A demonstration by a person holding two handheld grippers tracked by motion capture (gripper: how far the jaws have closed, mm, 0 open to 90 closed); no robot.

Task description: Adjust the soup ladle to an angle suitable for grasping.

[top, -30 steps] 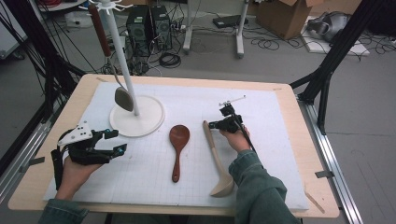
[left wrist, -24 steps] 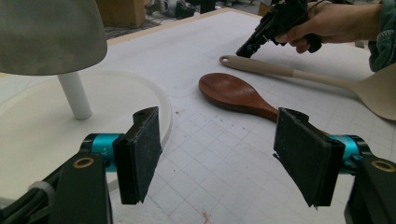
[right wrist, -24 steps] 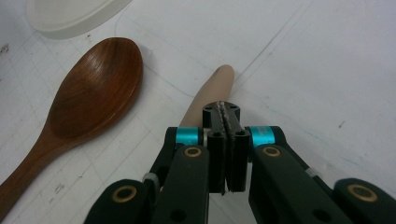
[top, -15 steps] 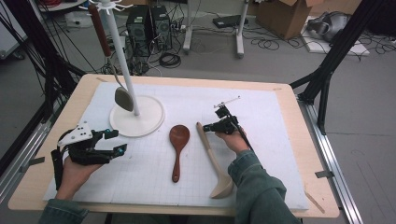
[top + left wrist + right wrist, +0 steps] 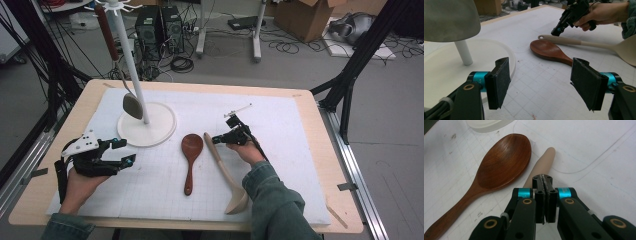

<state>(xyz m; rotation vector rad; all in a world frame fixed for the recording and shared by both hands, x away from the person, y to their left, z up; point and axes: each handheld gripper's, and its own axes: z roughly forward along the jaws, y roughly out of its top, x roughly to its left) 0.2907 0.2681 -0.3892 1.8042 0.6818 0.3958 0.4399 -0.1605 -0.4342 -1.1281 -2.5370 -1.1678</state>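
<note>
White gridded mat, brown spoon beside pale spatula, right hand-held gripper clenched (empty), left hand-held gripper released.

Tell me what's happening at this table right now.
A person holds a two-jaw gripper in each hand over a white gridded mat. The right gripper, jaws shut with nothing between them, sits at the handle tip of the long beige spatula, just above it. Beside that lies the dark brown wooden spoon, untouched. The left gripper rests open near the white round-based stand, from which a metal ladle with a dark red-brown handle hangs.
</note>
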